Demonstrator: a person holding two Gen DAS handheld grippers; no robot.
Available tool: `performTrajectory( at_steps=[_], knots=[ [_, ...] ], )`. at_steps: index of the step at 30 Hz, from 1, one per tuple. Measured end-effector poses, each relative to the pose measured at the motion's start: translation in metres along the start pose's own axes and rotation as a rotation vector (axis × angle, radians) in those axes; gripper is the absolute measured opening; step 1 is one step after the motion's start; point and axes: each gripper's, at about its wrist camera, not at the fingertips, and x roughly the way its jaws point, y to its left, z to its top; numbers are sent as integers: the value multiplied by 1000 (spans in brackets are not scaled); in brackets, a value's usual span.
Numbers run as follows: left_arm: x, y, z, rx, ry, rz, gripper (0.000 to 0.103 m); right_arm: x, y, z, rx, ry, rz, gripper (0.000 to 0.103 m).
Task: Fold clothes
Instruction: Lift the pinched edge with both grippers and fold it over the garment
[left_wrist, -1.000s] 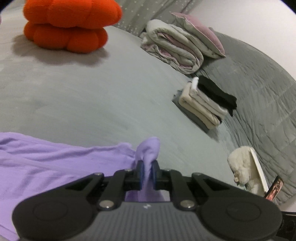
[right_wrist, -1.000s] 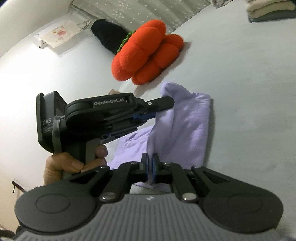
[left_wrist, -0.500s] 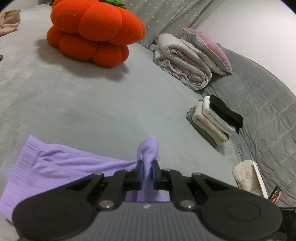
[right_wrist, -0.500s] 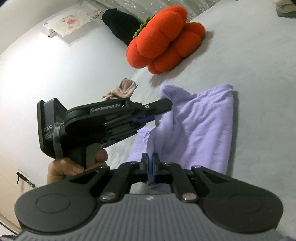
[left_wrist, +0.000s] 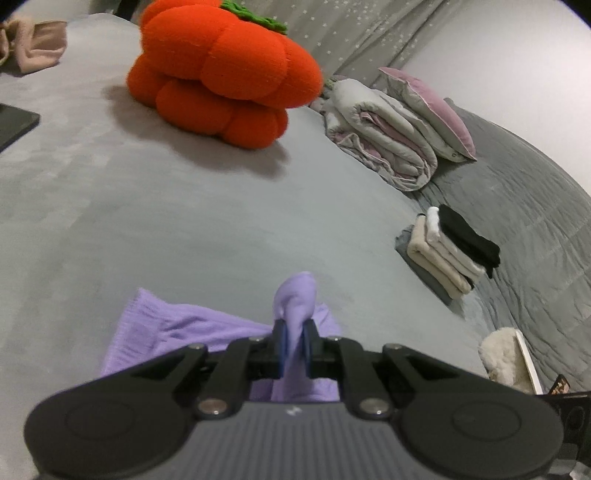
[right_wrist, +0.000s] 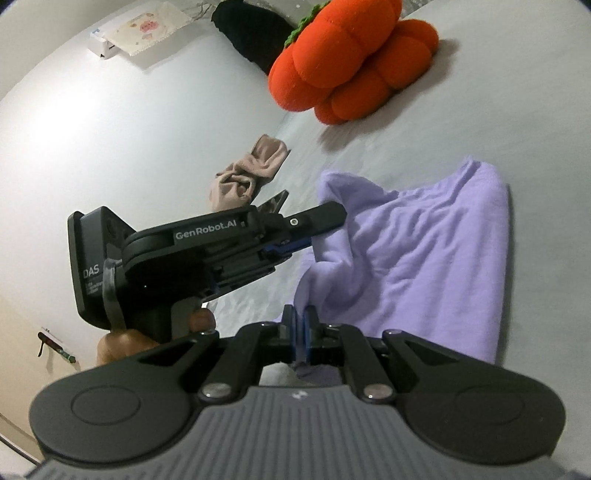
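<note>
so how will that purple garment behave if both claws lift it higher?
Probably floppy: the purple garment already sags in wrinkles between the left claw and right claw. Likely light, since thin pinches of fabric hold it up. It may drag along the grey bed cover, where its far edge lies.

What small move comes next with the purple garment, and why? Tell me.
Probably carry the pinched edge a bit further across and lay it down. Both the left gripper and the right gripper have their jaws shut on one edge of the purple garment, lifted off the grey bed, while the far part lies bunched, so the fold looks unfinished.
</note>
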Motion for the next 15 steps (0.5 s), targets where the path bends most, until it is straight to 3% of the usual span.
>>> performTrajectory(
  at_steps=[15],
  knots=[
    [-8,58,9,-44,6,55,9,72,17,-5,-22,59,15,7]
  ],
)
